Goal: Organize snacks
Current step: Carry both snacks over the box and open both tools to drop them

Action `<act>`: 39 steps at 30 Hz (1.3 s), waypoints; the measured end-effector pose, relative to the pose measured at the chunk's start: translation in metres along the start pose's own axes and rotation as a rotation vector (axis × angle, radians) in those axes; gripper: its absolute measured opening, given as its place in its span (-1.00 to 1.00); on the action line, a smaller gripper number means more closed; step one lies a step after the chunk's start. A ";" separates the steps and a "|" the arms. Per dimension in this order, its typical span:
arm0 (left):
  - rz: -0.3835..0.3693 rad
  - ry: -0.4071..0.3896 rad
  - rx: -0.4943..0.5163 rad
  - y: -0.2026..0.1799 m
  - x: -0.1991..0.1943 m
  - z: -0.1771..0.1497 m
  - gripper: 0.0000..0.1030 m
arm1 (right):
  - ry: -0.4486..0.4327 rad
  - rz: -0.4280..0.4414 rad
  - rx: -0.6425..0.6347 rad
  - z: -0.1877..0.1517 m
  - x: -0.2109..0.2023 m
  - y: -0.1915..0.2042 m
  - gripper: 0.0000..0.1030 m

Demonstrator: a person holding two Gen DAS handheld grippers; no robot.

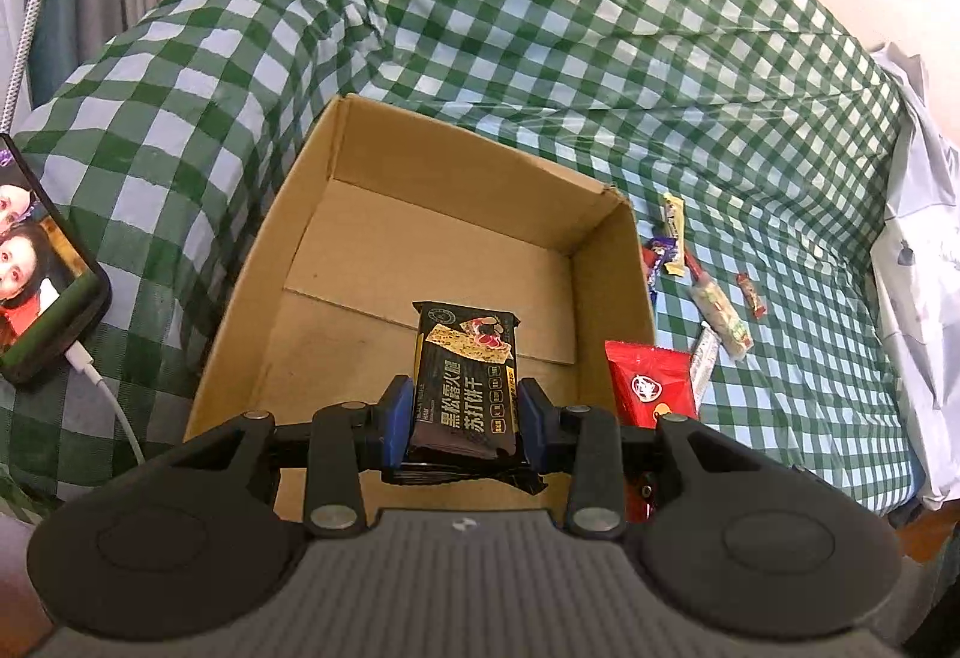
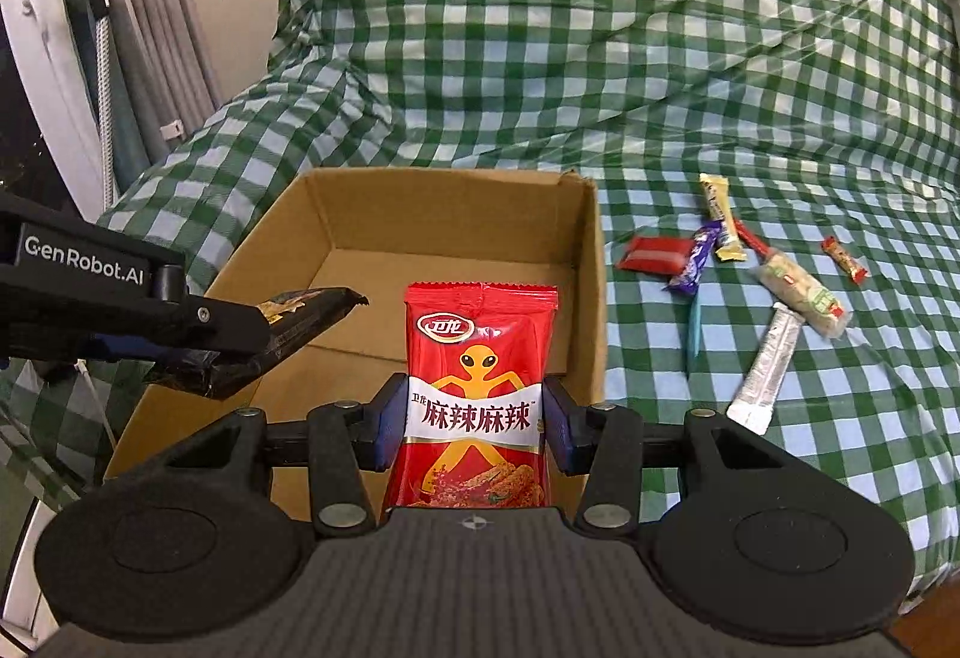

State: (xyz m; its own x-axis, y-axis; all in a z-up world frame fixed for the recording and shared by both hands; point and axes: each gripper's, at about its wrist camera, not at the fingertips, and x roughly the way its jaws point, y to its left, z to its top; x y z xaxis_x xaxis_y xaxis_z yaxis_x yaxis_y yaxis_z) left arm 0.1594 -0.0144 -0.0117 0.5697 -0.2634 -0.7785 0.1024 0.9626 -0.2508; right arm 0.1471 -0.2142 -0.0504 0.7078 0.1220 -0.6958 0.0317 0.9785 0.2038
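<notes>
The left gripper (image 1: 465,418) is level above the near edge of the cardboard box (image 1: 384,250), its jaws pinching a black cracker packet (image 1: 465,382) upright. Just right of it, the right gripper (image 2: 471,427) clamps a red spicy snack bag (image 2: 477,394) over the box's near right side, while loose snacks (image 2: 774,286) lie on the green checked bedcover (image 2: 600,27) further right

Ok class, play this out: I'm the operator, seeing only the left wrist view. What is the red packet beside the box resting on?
Observer: Nothing. The right gripper holds the red packet, fingers shut on its sides.
Operator: Anything the box wall hides from me?
Observer: A teal stick on the bed, close to the right wall of the box.
</notes>
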 end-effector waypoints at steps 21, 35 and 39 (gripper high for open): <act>0.064 0.032 -0.011 0.016 0.035 0.009 -0.20 | 0.065 0.026 -0.014 0.002 0.025 0.006 -0.05; 0.114 0.087 -0.011 0.030 0.068 0.007 -0.20 | 0.110 0.039 -0.032 0.001 0.054 0.016 -0.05; 0.132 0.086 -0.011 0.033 0.075 0.009 -0.20 | 0.124 0.040 -0.035 0.000 0.060 0.017 -0.05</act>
State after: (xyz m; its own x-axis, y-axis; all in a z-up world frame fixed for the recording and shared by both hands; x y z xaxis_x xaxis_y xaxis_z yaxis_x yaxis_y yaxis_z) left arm 0.2130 -0.0013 -0.0731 0.5056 -0.1397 -0.8514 0.0221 0.9886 -0.1491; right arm 0.1901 -0.1900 -0.0892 0.6153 0.1782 -0.7678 -0.0210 0.9775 0.2100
